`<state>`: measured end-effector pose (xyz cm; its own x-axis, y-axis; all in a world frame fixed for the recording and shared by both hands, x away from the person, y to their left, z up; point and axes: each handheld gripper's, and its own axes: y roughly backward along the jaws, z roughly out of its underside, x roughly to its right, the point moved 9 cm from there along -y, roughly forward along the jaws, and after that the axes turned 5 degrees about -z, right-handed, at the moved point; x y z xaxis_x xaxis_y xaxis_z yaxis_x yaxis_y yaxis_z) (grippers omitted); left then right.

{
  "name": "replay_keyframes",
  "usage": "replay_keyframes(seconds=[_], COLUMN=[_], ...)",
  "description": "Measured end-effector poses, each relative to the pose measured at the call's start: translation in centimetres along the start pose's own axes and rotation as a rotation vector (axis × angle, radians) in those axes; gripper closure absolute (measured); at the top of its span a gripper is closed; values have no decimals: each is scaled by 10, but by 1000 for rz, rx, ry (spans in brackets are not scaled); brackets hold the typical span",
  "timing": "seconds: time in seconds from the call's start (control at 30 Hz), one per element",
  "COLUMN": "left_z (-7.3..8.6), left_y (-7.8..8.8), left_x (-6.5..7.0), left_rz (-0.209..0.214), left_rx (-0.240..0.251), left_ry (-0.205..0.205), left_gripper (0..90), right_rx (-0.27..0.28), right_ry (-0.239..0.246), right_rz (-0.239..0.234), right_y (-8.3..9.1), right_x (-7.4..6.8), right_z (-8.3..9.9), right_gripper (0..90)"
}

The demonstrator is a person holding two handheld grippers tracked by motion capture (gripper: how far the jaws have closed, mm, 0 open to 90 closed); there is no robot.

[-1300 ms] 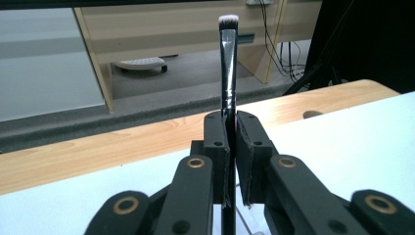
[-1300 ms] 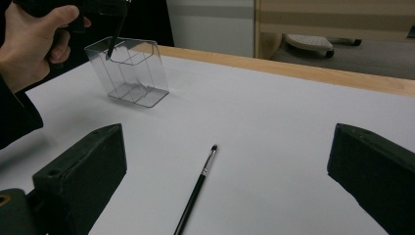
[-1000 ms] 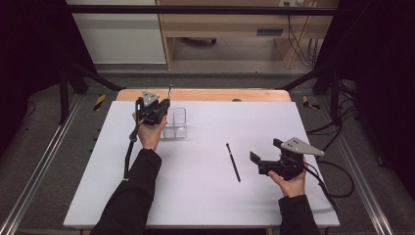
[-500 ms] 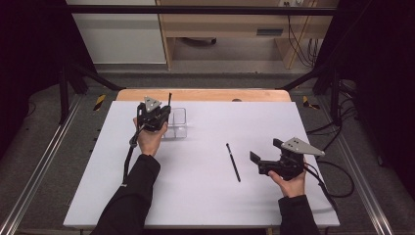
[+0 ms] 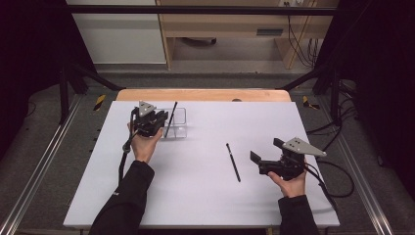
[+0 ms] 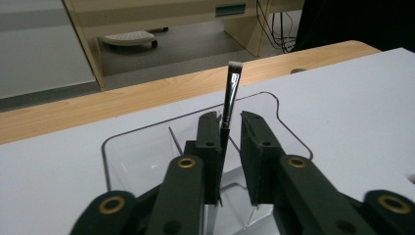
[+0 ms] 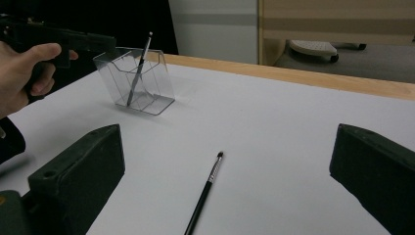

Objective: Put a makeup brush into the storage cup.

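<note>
Over the holder (image 5: 177, 122), left claw (image 6: 230, 147) seemingly releasing brush (image 6: 229, 100).

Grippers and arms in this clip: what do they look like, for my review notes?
Both grippers, left gripper and right gripper, are black, each with two flat block-like jaws and a grey three-cornered plate on top. Brass-coloured rivets mark the jaw links in the left gripper view. A black cable trails from each. The person wears dark long sleeves, and the hands are bare.
</note>
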<state>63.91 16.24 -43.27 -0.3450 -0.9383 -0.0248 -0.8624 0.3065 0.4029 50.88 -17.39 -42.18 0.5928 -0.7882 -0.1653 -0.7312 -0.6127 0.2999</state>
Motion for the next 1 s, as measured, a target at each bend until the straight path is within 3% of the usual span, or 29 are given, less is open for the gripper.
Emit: replay_keyframes(seconds=[0.27, 0.47, 0.73, 1.0], left_z=[-3, -3, 6, 19], left_y=[25, 45, 65, 79], left_x=[3, 13, 26, 31], left_rz=[42, 92, 146, 160], left_rx=[32, 54, 35, 18], left_ry=[9, -8, -29, -38], left_gripper=[572, 463, 306, 223], right_rx=[-4, -7, -12, -13], right_ry=[6, 5, 8, 11], right_rz=[7, 7, 11, 19], right_y=[-1, -2, -2, -2], right_x=[-1, -1, 0, 1], right_z=[1, 1, 2, 2], right_gripper=[5, 6, 7, 9])
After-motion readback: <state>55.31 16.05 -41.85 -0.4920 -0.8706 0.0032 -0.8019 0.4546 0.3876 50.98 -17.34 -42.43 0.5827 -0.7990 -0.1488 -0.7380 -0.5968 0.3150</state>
